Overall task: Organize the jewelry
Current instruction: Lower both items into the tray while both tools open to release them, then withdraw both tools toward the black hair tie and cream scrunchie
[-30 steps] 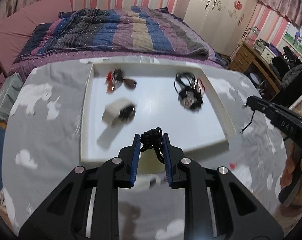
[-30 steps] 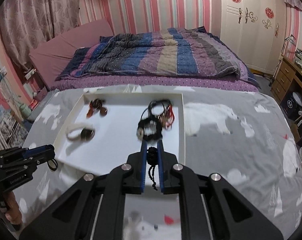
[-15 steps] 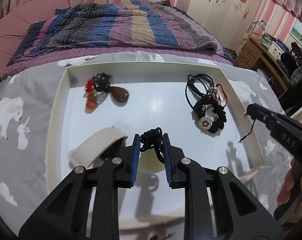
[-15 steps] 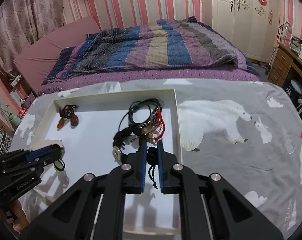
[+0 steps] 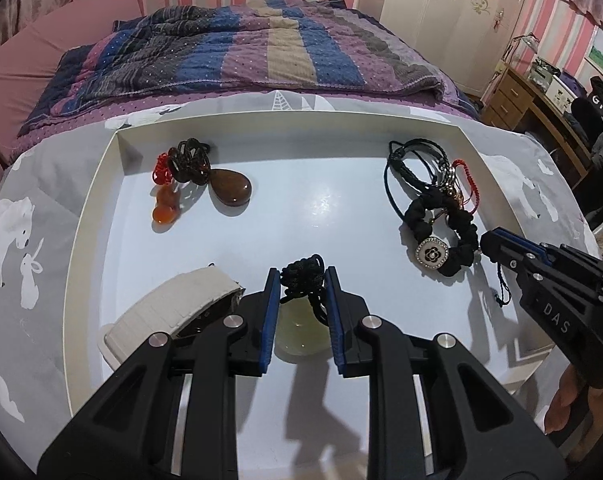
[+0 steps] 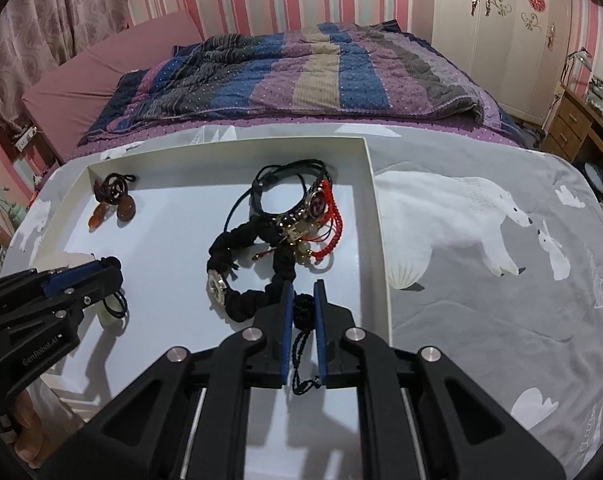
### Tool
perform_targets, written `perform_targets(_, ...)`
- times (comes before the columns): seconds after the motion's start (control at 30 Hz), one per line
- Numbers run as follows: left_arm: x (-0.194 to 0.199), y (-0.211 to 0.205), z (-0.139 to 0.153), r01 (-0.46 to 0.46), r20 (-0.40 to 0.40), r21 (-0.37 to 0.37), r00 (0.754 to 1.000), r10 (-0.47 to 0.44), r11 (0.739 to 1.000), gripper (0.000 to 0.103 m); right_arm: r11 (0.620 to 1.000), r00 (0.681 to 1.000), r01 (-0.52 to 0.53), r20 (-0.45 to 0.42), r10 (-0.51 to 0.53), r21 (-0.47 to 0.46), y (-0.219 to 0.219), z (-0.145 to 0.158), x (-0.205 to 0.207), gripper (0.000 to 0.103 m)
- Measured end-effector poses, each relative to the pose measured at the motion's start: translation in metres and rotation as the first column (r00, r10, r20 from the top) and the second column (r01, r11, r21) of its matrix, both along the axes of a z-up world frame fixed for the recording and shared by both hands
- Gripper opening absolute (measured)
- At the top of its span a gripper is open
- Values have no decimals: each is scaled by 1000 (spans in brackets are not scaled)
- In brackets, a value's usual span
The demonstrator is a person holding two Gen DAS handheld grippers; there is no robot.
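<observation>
A white tray (image 5: 89,216) lies on a grey bear-print cloth. My left gripper (image 5: 302,280) is shut on the black cord of a pale jade pendant (image 5: 299,330), which hangs just above the tray's near middle. My right gripper (image 6: 301,294) is shut on a black knotted cord (image 6: 302,312), low over the tray's near right; it also shows in the left wrist view (image 5: 487,242). A black scrunchie with a flower charm (image 5: 441,236) and a pile of black and red bracelets (image 5: 429,172) lie beside it. Brown and orange pendants (image 5: 205,184) lie at the far left.
A white band-like piece (image 5: 173,308) lies in the tray's near left, beside my left fingers. A bed with a striped quilt (image 5: 241,48) stands behind the table. A wooden desk (image 5: 541,96) is at the right. The tray's right wall (image 6: 377,220) is close to my right gripper.
Both grippers have moved forward and lower over the tray, each still holding its cord. The tray contents now look nearer and sharper.
</observation>
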State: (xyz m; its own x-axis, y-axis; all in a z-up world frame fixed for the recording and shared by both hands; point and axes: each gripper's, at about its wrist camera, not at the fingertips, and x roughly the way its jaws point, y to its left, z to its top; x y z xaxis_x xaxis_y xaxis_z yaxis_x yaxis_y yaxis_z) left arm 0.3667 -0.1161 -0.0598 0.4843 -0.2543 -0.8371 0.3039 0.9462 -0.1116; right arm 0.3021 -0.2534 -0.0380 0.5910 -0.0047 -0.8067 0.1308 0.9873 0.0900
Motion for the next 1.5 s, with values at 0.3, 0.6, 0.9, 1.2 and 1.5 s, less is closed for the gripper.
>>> perform_targets(0.3,0,-2,-2,-5,-3,5,1000,5,1000,28,999,1000,3,-15,-3,47,-7,-5,1,12)
perform_targets(0.6,-8,-1,10,-6,43,2,999,6,1000,56,998,1000,9,22,-11,65,-9,6,-4,33)
perform_targets(0.9,-27,8,30,-20,96,30,995,17,999,83,998,997,39,64,-42,47,-19,21,-11,50)
perform_targets(1.2,-65,34,52,-60,134,84,990,48,995,97,1000,994,1,110,0,-5,-2,57,-28,74)
perform_targets(1.5,-119,62,74,-95,146,56,986,86,994,100,1000,996,-20,90,19,11,12,79,-62,89)
